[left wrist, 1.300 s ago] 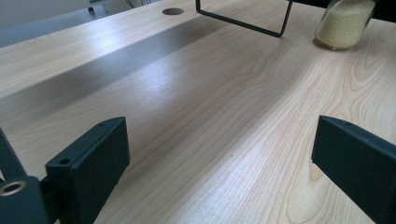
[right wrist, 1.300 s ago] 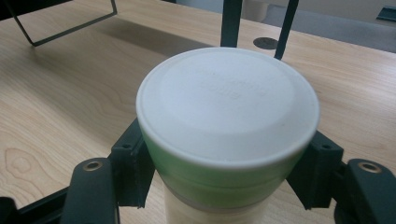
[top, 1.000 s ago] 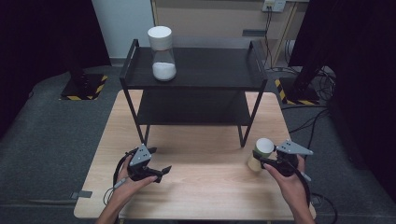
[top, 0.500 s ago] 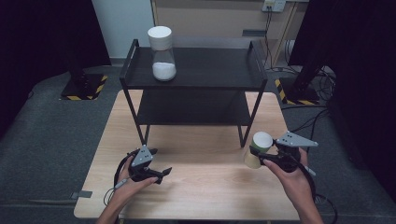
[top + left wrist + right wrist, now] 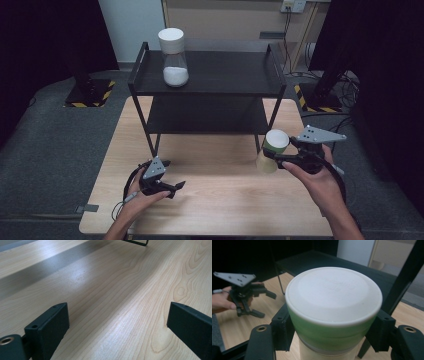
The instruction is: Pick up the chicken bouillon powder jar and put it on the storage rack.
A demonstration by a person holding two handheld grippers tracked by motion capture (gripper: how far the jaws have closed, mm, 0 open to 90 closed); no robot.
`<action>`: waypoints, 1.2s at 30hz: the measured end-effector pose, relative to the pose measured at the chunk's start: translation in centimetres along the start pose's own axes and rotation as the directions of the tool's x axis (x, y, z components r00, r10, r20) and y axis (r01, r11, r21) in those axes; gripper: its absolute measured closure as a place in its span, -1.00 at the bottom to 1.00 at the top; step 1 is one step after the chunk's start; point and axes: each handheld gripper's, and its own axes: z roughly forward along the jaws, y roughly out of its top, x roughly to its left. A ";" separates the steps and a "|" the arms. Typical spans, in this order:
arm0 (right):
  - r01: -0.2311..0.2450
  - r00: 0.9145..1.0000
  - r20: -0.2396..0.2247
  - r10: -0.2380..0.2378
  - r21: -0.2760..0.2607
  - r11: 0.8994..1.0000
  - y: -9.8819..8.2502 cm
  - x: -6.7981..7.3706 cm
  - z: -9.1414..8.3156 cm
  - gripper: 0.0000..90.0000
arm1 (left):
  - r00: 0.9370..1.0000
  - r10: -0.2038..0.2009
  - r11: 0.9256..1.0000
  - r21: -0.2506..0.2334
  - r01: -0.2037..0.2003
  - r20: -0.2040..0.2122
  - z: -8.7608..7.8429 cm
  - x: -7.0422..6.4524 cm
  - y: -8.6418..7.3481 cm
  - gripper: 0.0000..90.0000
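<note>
- A cup [image 5: 272, 150] with a white lid and a green band is clamped between the jaws of the right gripper [image 5: 280, 159]; the jaws press its sides just under the lid, as the right gripper view makes plain [image 5: 332, 312].
- The cup is held clear of the table [image 5: 220, 210], in front of the right leg of the black shelf [image 5: 210, 75].
- The left gripper [image 5: 172, 187] rests low over the wood with its jaws spread wide and nothing between them [image 5: 117, 322].
- By judgement, the pick-up is done; carrying the cup to a shelf level and letting it go is left.
- A jar [image 5: 173, 56] partly filled with white powder stands on the top level, far ahead and to the left of the holding gripper.
- The cup's base is cut off in the right gripper view, and its contents are hidden under the lid.
- Which level is meant for the cup cannot be told.
</note>
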 end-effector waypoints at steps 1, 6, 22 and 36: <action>0.000 1.000 -0.009 0.000 -0.002 1.000 0.4 -0.1 -0.1 -0.23 | 1.000 0.000 1.000 0.000 0.000 0.000 0.0 0.0 0.0 -0.93; 0.023 0.999 -0.033 -0.023 -0.010 1.000 2.5 -0.1 -0.3 -0.23 | 1.000 0.001 1.000 0.002 -0.001 0.002 0.1 0.0 0.0 -0.93; 0.056 0.996 -0.063 -0.056 -0.010 0.998 7.9 0.9 -1.2 -0.23 | 1.000 0.001 1.000 0.007 -0.001 0.008 0.3 0.0 0.0 -0.93; 0.098 0.988 -0.116 -0.099 -0.008 0.995 13.0 0.8 -1.7 -0.23 | 1.000 0.011 1.000 0.018 -0.011 0.020 0.6 -0.1 0.2 -0.93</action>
